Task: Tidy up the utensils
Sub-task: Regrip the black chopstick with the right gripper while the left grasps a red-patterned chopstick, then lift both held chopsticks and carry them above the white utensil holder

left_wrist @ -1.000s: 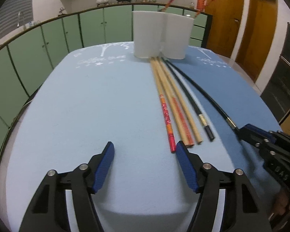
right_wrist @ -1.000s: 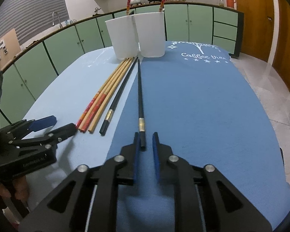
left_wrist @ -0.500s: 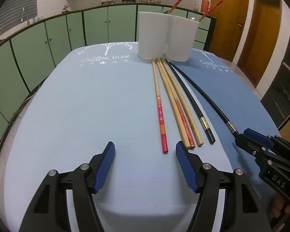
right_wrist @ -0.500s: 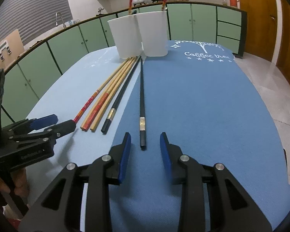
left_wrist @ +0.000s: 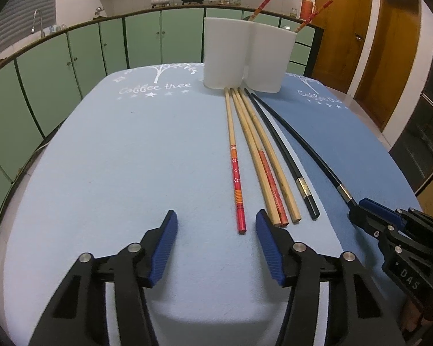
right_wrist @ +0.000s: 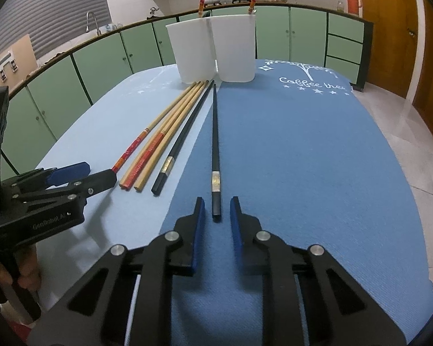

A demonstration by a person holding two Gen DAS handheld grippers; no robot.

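My left gripper [left_wrist: 216, 232] is spread wide, with the near tip of the red-patterned chopstick [left_wrist: 236, 173] sitting between its fingers. My right gripper [right_wrist: 215, 212] is narrowly parted around the near end of a black chopstick [right_wrist: 214, 144], not touching it. All the chopsticks point toward the far white holder [left_wrist: 246, 57], which already has two in it.

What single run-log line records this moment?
left gripper: open, red-ended chopstick between jaws | right gripper: open, straddling black chopstick | white holder: two chopsticks inside | phase: pre-grasp
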